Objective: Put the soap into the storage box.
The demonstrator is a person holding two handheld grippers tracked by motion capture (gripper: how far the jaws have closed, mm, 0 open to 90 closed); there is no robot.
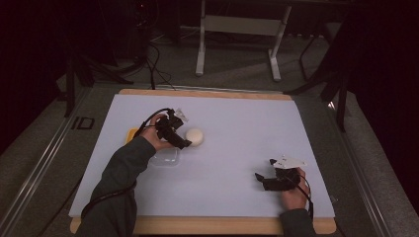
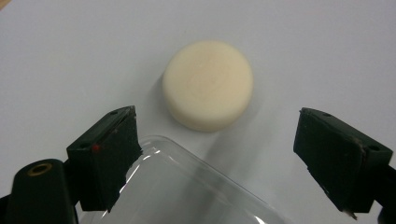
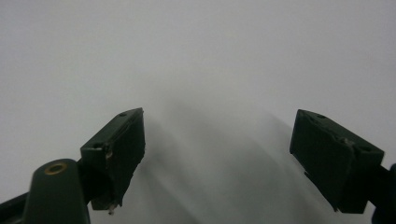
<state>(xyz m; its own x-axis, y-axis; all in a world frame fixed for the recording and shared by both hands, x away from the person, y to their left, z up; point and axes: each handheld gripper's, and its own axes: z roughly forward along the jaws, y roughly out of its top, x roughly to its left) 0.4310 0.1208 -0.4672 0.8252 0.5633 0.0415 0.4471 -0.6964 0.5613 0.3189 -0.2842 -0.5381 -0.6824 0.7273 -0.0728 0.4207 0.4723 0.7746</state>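
A cream round puck [image 1: 194, 137] lies flat on the white mat, left of centre. My left gripper [image 1: 182, 139] is right beside it on its left, angled down toward it. In the left gripper view the puck [image 2: 208, 84] lies just beyond the open gripper [image 2: 215, 115], and no pad touches it. A clear plastic container [image 2: 187, 191] lies under the jaws, its rim by the left pad. In the high view the container [image 1: 165, 159] lies just below the left hand. My right gripper [image 1: 265, 169] rests open at the front right, with bare mat between its jaws [image 3: 218, 115].
The white mat [image 1: 232, 118] covers most of a wooden table. A small yellow thing [image 1: 132, 134] pokes out behind the left hand. Table legs and cables stand on the floor beyond the far edge.
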